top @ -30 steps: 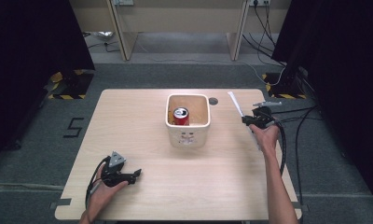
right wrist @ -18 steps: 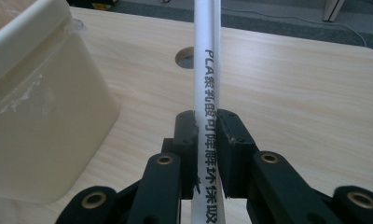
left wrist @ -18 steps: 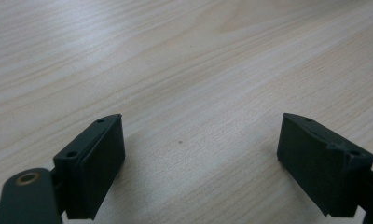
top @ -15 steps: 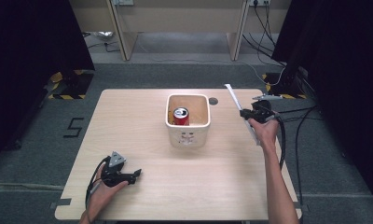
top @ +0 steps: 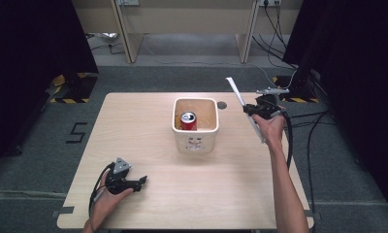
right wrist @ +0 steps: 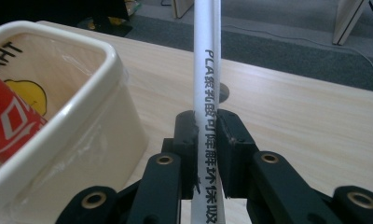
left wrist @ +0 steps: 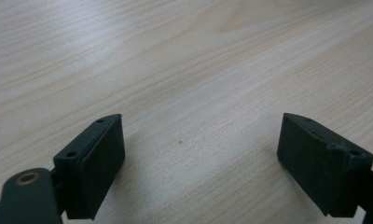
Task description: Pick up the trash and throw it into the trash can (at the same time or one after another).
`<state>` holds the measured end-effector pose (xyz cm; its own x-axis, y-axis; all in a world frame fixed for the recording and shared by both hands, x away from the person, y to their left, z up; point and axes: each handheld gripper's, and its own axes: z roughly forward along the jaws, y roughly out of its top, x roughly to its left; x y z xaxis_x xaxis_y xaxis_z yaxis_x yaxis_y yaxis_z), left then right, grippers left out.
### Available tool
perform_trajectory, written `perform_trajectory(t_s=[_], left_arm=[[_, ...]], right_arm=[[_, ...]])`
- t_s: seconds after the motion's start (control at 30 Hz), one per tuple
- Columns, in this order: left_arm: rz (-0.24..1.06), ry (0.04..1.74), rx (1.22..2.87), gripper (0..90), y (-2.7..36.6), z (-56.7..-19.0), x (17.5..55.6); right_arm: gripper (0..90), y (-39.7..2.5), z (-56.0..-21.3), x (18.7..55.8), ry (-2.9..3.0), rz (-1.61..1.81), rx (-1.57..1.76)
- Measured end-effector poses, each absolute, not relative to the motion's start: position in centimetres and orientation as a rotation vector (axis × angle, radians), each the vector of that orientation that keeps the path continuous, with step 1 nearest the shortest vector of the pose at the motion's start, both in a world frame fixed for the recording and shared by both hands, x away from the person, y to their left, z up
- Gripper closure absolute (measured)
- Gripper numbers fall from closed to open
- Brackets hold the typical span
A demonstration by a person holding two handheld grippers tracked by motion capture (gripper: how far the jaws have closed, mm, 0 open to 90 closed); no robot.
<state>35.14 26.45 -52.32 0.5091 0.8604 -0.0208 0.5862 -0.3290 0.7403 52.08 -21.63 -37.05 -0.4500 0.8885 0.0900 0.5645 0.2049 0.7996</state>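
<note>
A cream tub (top: 196, 140) stands mid-table with a red soda can (top: 187, 120) upright inside it. To the tub's right, above the table, my right gripper (top: 250, 110) is shut on a white paper-wrapped straw (top: 236, 93) that runs up and away past the jaws. In the right gripper view the straw (right wrist: 206, 70) bears black print and sits clamped between the pads, with the tub (right wrist: 77, 126) and the can (right wrist: 10, 123) at the left. My left gripper (top: 143, 179) rests low near the table's front left, open, its fingers (left wrist: 96, 158) wide apart over bare wood.
A round cable hole (top: 221, 105) lies in the tabletop behind the tub's right corner. The wooden table (top: 148, 116) ends near my left hand at the front. Desk legs and cables stand on the grey floor beyond the far edge.
My right gripper has risen and moved slightly away from me with the straw, tilting it more upright. The left gripper has stayed in place.
</note>
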Motion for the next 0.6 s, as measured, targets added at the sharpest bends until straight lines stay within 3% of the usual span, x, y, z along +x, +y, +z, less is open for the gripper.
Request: perform_trajectory(t_s=[0.6], left_arm=[[0.498, 1.179, 2.045, 14.2, 26.4, -52.3, 35.1]], right_arm=[[78.8, -17.6, -34.0, 52.5, 2.134, 1.177, 1.260]])
